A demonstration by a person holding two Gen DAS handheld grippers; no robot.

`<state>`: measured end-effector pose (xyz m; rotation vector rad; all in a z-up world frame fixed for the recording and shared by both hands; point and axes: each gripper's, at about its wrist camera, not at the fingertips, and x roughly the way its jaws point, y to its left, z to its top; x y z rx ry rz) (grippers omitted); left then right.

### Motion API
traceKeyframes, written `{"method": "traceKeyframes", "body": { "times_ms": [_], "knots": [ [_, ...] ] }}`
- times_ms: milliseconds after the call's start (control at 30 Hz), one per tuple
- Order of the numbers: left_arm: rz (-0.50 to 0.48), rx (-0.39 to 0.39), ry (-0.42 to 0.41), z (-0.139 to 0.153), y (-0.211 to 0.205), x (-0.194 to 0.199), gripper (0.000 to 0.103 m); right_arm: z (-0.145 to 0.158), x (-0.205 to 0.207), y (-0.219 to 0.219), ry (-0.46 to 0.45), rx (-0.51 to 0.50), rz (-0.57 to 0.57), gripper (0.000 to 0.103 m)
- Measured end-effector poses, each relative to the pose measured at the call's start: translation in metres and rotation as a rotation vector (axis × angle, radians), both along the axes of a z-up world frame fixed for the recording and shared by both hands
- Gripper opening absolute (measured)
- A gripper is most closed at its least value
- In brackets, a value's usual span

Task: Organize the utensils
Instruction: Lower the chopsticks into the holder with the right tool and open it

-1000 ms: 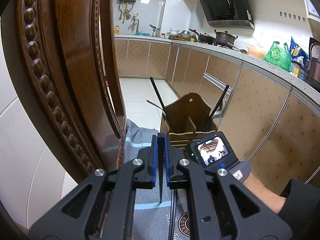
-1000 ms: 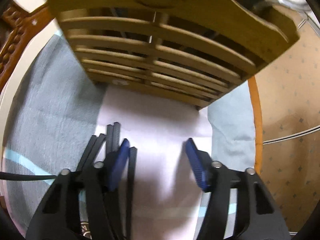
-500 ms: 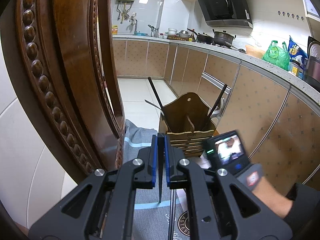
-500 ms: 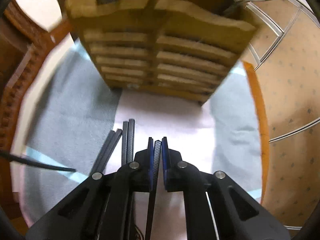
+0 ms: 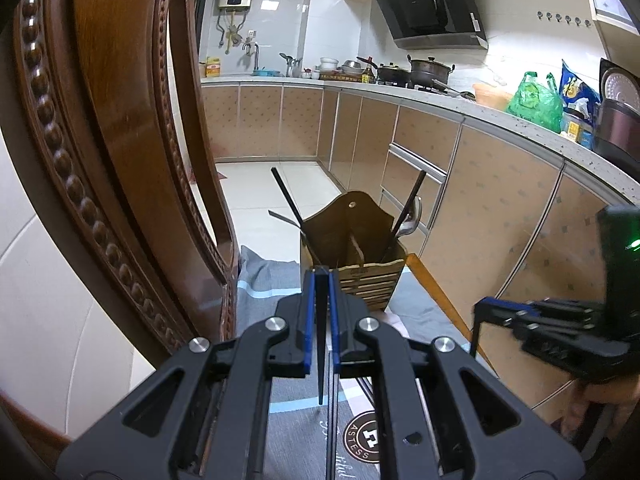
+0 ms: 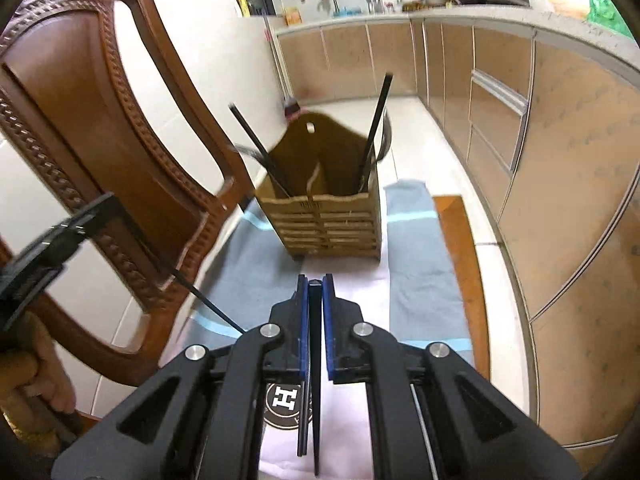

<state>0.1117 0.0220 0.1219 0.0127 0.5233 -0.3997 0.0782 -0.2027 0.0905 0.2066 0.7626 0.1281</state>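
A wooden utensil holder (image 5: 352, 256) (image 6: 328, 204) stands at the far end of a grey cloth (image 5: 264, 280) (image 6: 416, 256). It holds black chopsticks and a metal spoon (image 5: 412, 220). My left gripper (image 5: 320, 280) is shut on a black chopstick (image 5: 321, 344), held in the air short of the holder. My right gripper (image 6: 315, 284) is shut on another black chopstick (image 6: 316, 380), raised above the cloth before the holder. It also shows at the right of the left wrist view (image 5: 492, 308). More black chopsticks (image 6: 302, 428) lie on the cloth below.
A carved wooden chair back (image 5: 120, 160) (image 6: 100, 140) stands close on the left. Kitchen cabinets (image 5: 480, 184) and a counter with pots and bags run along the right. A tiled floor lies beyond the holder.
My right gripper closed on a chopstick from the cloth and lifted it up and back from the holder. My left gripper kept its chopstick and barely moved.
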Motion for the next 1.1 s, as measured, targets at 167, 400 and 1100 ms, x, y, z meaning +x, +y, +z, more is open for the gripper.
{"method": "traceKeyframes", "body": {
  "times_ms": [167, 400, 1100],
  "knots": [
    [-0.008, 0.002, 0.012, 0.006, -0.003, -0.007, 0.007, 0.023, -0.014, 0.002, -0.073, -0.005, -0.008, 0.007],
    [0.003, 0.027, 0.008, 0.015, -0.005, -0.017, 0.007, 0.066, -0.022, 0.003, -0.179, -0.024, -0.001, 0.007],
    [0.01, 0.004, -0.001, 0.021, 0.002, -0.02, 0.007, 0.099, 0.004, 0.012, -0.215, -0.1, 0.01, 0.007]
  ]
}}
